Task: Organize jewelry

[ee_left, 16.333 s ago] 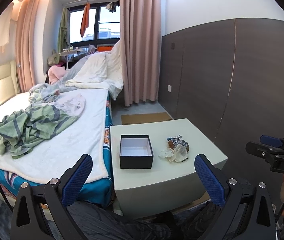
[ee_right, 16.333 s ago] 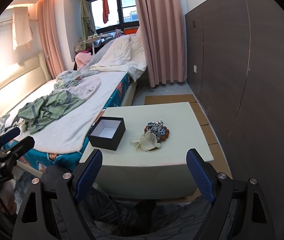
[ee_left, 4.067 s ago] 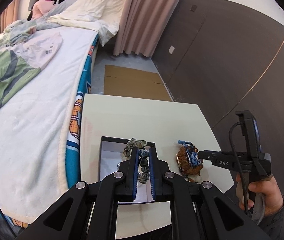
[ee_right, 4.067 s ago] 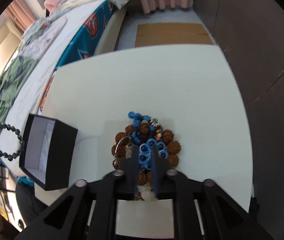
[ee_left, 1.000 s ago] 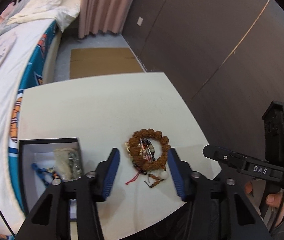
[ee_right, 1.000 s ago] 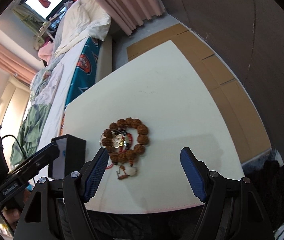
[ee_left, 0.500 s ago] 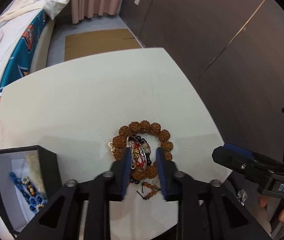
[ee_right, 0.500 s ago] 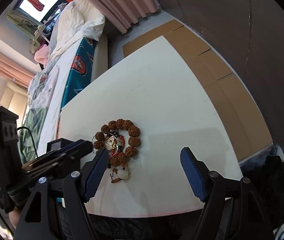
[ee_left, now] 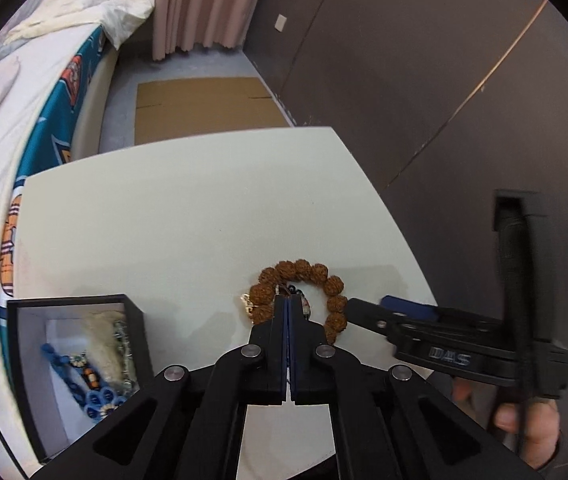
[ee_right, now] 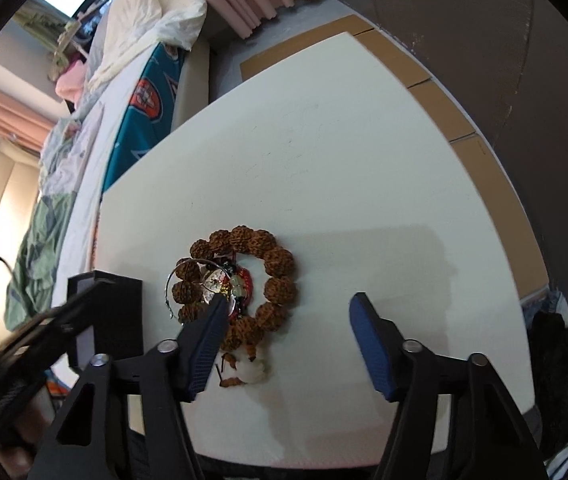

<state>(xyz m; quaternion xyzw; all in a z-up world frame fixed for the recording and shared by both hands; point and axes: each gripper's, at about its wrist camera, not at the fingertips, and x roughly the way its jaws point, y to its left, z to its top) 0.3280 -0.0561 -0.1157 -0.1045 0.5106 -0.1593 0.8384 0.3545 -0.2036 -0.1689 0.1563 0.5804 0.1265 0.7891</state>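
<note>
I am keeping the left gripper [ee_left: 288, 304] with its jaws pressed together, tips down inside the brown bead bracelet [ee_left: 325, 280] on the tabletop [ee_left: 188, 216]; whether they are pinching anything, I cannot tell. The right gripper [ee_right: 287, 312] jaws, just closing, are standing apart, gripping nothing. The black box [ee_left: 136, 322] is sitting left.

counter [ee_right: 323, 152]: 1 | black box [ee_left: 24, 372]: 1 | brown bead bracelet [ee_right: 280, 264]: 1 | claws: 2, left [ee_left: 288, 304], right [ee_right: 289, 320] | bed [ee_left: 0, 128]: 1

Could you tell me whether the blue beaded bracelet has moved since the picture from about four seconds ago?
Yes. The blue beaded bracelet then lay on the brown bead bracelet on the table; it now lies inside the black box.
</note>
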